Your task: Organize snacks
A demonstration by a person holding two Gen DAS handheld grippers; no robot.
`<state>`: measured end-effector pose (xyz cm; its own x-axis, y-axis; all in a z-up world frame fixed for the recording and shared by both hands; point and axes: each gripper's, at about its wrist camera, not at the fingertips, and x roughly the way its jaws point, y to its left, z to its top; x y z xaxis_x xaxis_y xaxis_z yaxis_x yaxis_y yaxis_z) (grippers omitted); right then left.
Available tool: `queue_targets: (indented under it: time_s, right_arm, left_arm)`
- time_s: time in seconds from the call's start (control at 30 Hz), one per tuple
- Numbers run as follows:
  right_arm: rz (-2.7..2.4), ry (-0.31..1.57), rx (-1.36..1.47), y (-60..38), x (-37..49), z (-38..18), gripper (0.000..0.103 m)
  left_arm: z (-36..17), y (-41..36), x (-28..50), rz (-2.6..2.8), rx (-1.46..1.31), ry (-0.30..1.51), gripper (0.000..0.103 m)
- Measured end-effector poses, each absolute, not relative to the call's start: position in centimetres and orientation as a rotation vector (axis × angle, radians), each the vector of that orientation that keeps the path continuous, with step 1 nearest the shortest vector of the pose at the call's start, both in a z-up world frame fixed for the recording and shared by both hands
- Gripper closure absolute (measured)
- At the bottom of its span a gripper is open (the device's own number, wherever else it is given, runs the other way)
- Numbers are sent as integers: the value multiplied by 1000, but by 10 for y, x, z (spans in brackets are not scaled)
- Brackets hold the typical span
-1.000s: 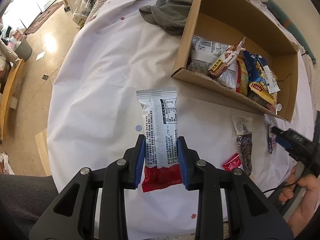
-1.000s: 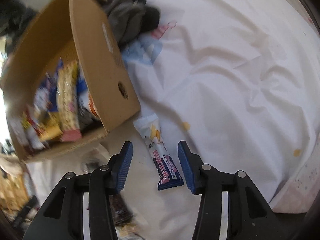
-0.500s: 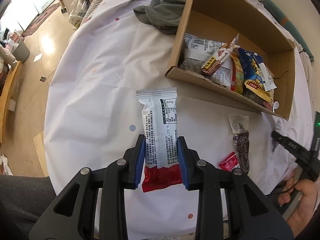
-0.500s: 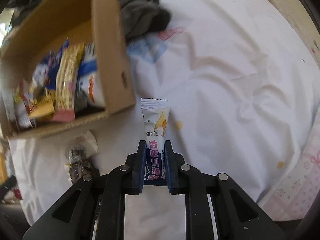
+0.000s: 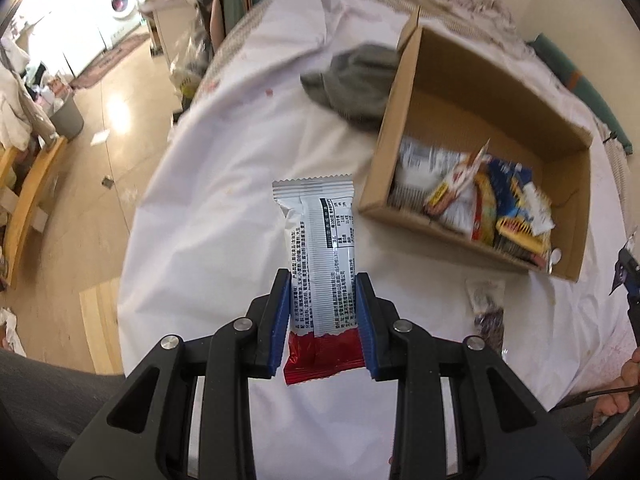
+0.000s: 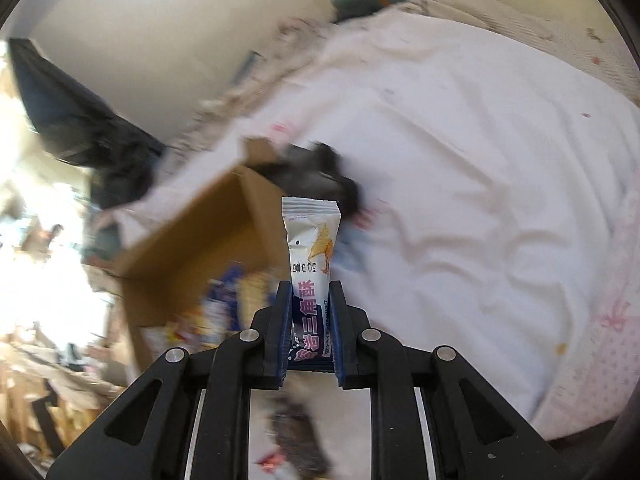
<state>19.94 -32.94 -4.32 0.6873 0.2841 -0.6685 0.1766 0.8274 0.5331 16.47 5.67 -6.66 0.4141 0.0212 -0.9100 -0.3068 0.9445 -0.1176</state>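
Lifted off the white sheet (image 5: 224, 184) since before, the right claw (image 6: 310, 312) pinches a purple-and-white snack packet (image 6: 311, 248) while the left claw (image 5: 322, 312) pinches a silver-and-red wrapper (image 5: 320, 264), both aimed at the cardboard box (image 5: 404, 208) at two o'clock for dropping in.

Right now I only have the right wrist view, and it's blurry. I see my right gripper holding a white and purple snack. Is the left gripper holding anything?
Observer: Yes. The left gripper is shut on a silver and red snack packet, printed back side facing the camera.
Operator: Is the cardboard box full?
Observer: No. In the cardboard box, the snacks sit bunched at the near end; the far end shows bare cardboard floor.
Operator: Anything loose left on the sheet?
Observer: One small dark packet lies on the white sheet, just outside the box's near wall.
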Motion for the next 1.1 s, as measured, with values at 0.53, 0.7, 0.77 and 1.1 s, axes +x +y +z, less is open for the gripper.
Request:
queue_targets:
  time_s: [0.53,0.7,0.77,1.1]
  right_arm:
    - [261,799,596,-304,238,-28,85]
    - [290,888,486,-286,261,-38,85]
    - [261,918,415,-279,264,-44,85]
    - [244,1026,358,-265,267,-77,84]
  left_arm:
    - [-5,21,220,77,-168,990,76]
    - [-6,-11,243,-1,-95,972,76]
    - [-13,-26,250,-16,-36,969,76]
    - [-54,-53,272,-56,-6,1006,76]
